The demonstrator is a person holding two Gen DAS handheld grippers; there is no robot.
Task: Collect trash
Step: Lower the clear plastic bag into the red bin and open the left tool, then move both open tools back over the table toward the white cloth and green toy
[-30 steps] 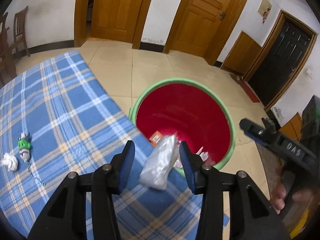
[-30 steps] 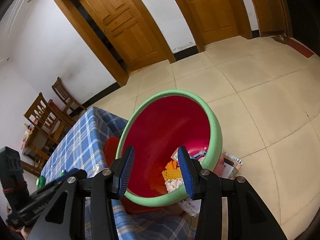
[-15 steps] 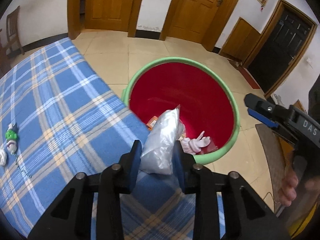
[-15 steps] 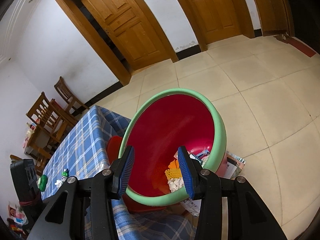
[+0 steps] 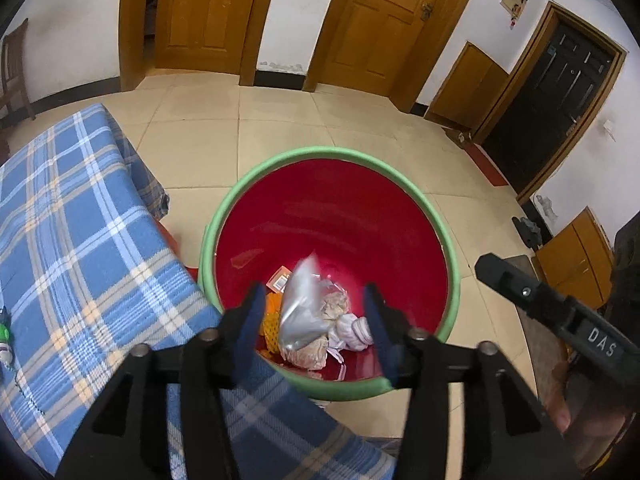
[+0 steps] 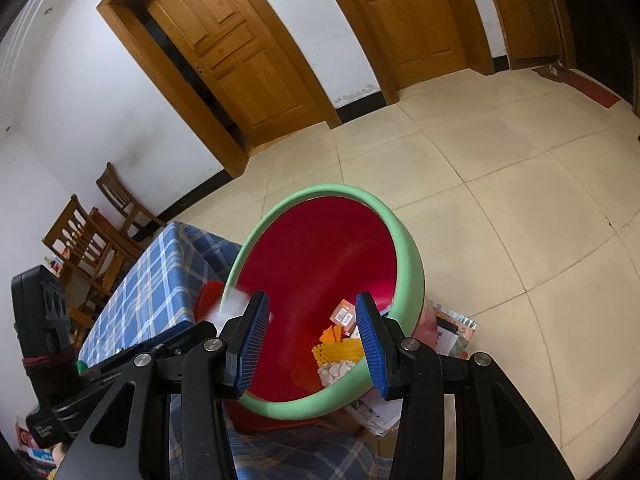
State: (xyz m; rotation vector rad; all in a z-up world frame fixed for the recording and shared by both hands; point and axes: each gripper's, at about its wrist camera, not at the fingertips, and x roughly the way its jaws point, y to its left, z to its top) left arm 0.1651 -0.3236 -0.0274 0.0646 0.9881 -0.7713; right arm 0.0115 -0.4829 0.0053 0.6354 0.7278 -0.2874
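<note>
A red bin with a green rim (image 5: 332,156) stands on the floor by the table's corner. My left gripper (image 5: 312,320) hangs over its near side, jaws opening. A clear plastic bag (image 5: 302,308), blurred, is between the pads and touches neither, above the trash in the bin. In the right wrist view the bin's rim (image 6: 408,248) is tilted toward me and the bag (image 6: 236,304) shows as a white blur at the left rim. My right gripper (image 6: 308,340) stands open and empty above the bin's near edge. Its body (image 5: 560,308) shows at the right.
The table with a blue plaid cloth (image 5: 80,240) lies left of the bin, a small green toy (image 5: 4,332) at its far left. Papers (image 6: 452,328) lie on the floor beside the bin. Wooden chairs (image 6: 92,232) stand by the wall. Tiled floor stretches beyond.
My left gripper shut on the bag at the table's edge, carried it over the bin, then opened; the bag is dropping free. The right gripper has kept still.
</note>
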